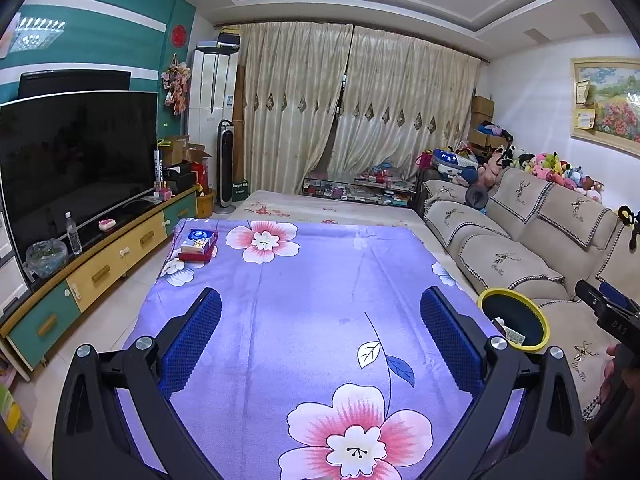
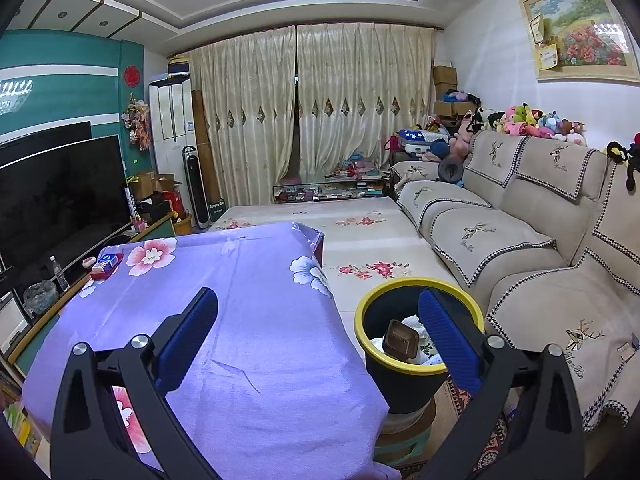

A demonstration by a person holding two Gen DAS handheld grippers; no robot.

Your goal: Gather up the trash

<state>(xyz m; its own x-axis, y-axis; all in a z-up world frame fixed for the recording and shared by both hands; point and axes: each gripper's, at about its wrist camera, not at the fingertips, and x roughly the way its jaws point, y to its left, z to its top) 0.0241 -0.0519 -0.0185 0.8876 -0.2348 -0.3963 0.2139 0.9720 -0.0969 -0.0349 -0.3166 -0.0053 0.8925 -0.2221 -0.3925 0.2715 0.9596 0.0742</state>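
left gripper (image 1: 320,336), bottom of frame: two blue ribbed pads spread wide, nothing between them, over a purple floral tablecloth (image 1: 304,304). right gripper (image 2: 318,338), bottom of frame: jaws likewise apart and empty, right pad overlapping the bin's rim in the view.

one round dark bin (image 2: 404,380) with yellow rim, lower centre-right, just beside the table edge, sitting on a stacked base. inside: one brown rectangular plastic piece (image 2: 401,338), white crumpled paper (image 2: 416,325).

far left corner of the cloth: one red tray (image 1: 199,245) holding a blue-topped box.

beyond, right: beige sofa (image 2: 520,240).
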